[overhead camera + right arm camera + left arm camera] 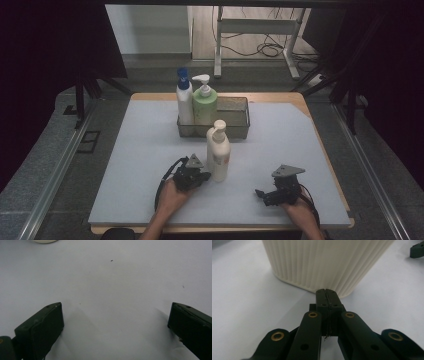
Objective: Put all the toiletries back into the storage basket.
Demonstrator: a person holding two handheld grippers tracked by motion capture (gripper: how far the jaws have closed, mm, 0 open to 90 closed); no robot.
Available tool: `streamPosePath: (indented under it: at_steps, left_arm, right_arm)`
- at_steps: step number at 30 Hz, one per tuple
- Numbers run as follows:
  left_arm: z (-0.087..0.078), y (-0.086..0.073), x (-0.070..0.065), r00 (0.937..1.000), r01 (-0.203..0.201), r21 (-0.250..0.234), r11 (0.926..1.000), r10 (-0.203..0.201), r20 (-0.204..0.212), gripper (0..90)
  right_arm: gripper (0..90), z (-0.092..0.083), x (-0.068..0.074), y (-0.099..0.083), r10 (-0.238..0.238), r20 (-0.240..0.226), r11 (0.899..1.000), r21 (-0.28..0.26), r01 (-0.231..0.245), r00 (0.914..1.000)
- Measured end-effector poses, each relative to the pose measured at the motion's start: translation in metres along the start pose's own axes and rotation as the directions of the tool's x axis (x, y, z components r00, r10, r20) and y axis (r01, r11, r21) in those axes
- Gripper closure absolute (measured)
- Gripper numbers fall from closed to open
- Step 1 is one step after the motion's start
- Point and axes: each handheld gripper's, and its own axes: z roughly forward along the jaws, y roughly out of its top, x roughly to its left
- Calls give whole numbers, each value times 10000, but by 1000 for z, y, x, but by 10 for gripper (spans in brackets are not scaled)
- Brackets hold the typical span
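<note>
1. A tall cream-white ribbed plastic pump bottle (pixel 218 151) stands upright on the pale grey counter (pixel 125 165), just in front of a grey wire-mesh basket (pixel 240 112) at the far middle of the counter
2. Two other bottles stand in the left end of the basket: a white bottle with a blue pump (pixel 184 97) and, beside it, a light green bottle with a white pump (pixel 204 100); the right part of the basket looks empty
3. The left tongs (pixel 202 176) sit low on the counter right beside the foot of the cream bottle. In the left gripper view their two black jaws are pressed together with nothing between them, and their tips (pixel 325 291) are at the ribbed base (pixel 324 262); whether they touch it is unclear
4. The right tongs (pixel 260 194) rest well to the right of the bottle, jaws wide apart and empty, over bare counter
5. Judged from this, the work looks to be getting the cream bottle into the basket with the others. That is not done: the bottle is outside and ungripped. Left to do: open the left tongs, grip, lift, place
6. The label is too dim to read, the bottle's top is cut off in the left gripper view, and the room beyond is dark
</note>
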Motion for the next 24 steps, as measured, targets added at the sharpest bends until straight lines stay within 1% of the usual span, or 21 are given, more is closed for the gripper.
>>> streamPosePath:
  at_steps: [3,6,7,9,13,24]
  left_arm:
    - [2,2,-4,9999,-123,24,9999,123,30,890]
    - [4,3,-7,9999,-149,0,9999,149,70,890]
    - [4,4,-7,9997,-260,57,9996,260,45,890]
    - [6,5,-10,9994,-326,70,9994,325,103,889]
    - [9,8,-13,9991,-427,84,9991,427,54,887]
    - [20,17,-17,9987,-492,23,9988,491,158,888]
  right_arm:
    - [0,0,0,0,2,1,10000,2,-2,10000]
    - [0,0,0,0,2,0,10000,0,-2,10000]
    - [0,0,0,0,3,0,10000,-1,-3,10000]
    - [0,0,0,0,5,0,10000,-1,-5,10000]
    - [0,0,0,0,3,0,10000,-1,-3,10000]
    - [0,0,0,0,4,-1,10000,-1,-4,10000]
